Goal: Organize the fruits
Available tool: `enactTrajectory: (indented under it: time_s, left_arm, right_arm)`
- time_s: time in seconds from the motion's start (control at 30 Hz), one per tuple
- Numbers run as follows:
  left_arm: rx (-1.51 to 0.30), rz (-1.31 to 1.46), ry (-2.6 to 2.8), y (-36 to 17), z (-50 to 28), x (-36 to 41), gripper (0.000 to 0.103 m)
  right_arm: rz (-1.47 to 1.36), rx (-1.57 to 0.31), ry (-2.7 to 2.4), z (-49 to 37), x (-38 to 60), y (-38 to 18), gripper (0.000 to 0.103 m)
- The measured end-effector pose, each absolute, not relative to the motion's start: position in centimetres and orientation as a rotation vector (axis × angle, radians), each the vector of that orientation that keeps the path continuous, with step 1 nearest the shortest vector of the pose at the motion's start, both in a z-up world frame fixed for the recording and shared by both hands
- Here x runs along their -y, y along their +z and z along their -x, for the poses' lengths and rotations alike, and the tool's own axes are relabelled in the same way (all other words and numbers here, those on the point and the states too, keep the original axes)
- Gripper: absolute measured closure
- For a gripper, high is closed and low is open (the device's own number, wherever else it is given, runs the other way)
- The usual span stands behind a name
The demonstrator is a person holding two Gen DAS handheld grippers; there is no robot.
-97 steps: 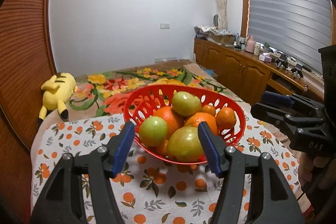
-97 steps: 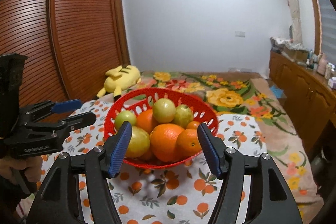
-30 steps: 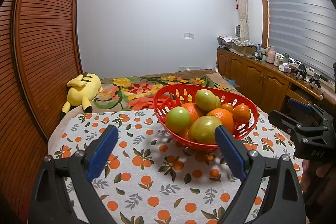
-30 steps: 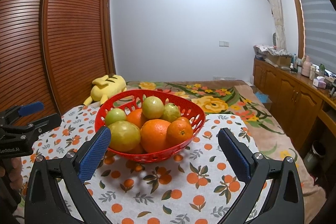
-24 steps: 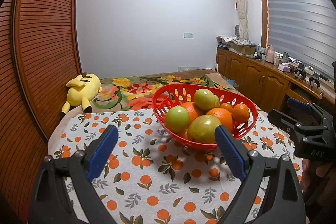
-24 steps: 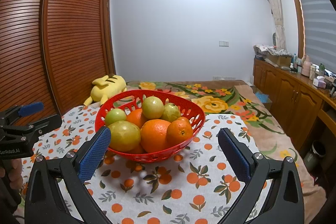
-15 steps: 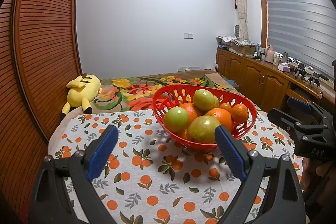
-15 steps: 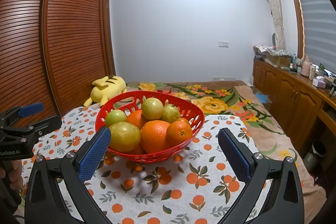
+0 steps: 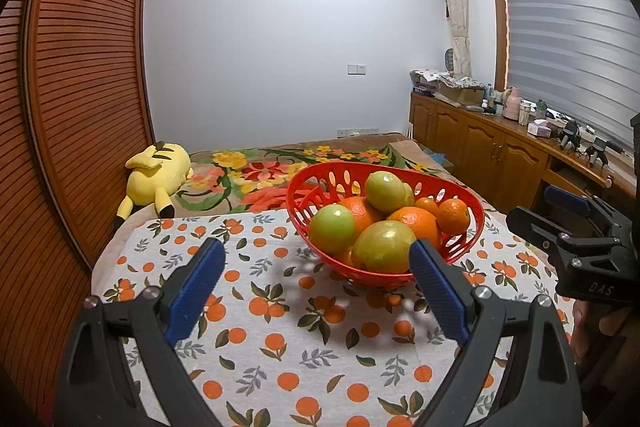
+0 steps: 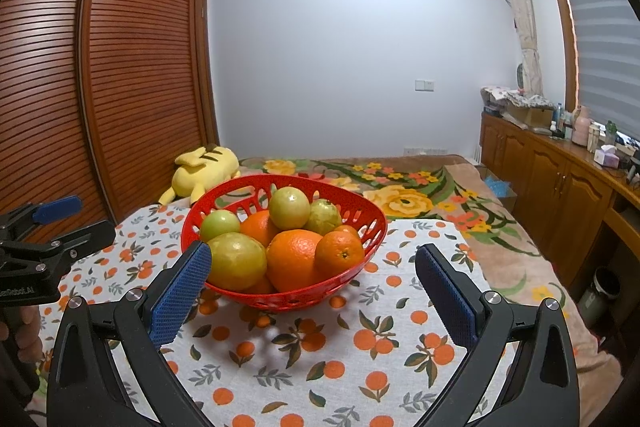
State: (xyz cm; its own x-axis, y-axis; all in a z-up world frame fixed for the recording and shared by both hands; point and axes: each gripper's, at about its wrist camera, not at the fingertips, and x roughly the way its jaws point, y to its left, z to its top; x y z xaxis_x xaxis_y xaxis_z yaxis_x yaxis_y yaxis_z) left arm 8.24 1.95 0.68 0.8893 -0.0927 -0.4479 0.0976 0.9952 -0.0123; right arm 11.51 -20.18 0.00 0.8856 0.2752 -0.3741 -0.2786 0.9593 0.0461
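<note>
Plush toy (image 9: 154, 173) lies behind heaped basket (image 9: 384, 269) — well apart.

White walls (image 9: 260, 47), slatted wardrobe (image 10: 120, 67), probably dim daylight.

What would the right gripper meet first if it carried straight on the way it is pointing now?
Probably the red basket, near rim first. The right gripper, jaws wide open and empty, points at it; the rim may pass between the fingers, reaching the fruit.

My left claw (image 9: 316, 279) hangs spread wide over the tablecloth (image 9: 256, 323), short of the red fruit basket (image 9: 472, 227) near its far edge.
</note>
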Motion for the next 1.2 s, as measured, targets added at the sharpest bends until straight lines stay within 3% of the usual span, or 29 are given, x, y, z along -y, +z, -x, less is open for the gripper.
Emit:
enactTrajectory:
  time_s: [1.2]
  left_arm:
    - [-0.45,-0.015,-0.108,1.2,-7.73,-1.68,0.009]
  right_arm:
    - [-0.001,-0.388,0.283,-11.5,20.66,0.32,0.0]
